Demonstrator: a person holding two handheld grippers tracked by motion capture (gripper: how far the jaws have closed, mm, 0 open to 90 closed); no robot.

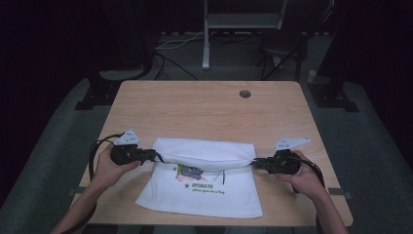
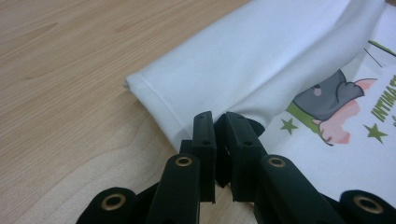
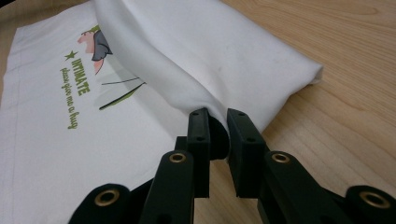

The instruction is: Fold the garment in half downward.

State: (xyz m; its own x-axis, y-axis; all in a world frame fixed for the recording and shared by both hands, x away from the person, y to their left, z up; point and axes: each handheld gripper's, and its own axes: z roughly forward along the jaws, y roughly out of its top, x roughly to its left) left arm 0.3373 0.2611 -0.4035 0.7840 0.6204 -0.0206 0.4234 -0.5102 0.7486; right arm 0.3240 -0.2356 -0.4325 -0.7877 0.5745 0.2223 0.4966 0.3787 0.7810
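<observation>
A white cloth (image 1: 204,180) with a cartoon print and green lettering lies on the near half of the wooden table (image 1: 204,107). Its far part is folded toward the person, forming a raised roll (image 1: 207,155) across the cloth. My left gripper (image 1: 157,156) is shut on the roll's left end (image 2: 187,119), and the print (image 2: 334,100) lies flat beyond it. On the opposite side my right gripper (image 1: 254,162) is shut on the roll's right end (image 3: 219,116), where the fabric bunches between the jaws. The green lettering (image 3: 74,100) lies on the flat layer underneath.
A round cable hole (image 1: 245,93) sits near the table's far edge. Beyond the table stand a white post (image 1: 206,34) and dark stands with cables on the floor. A black cable (image 1: 93,151) loops from the left gripper over the table's left edge.
</observation>
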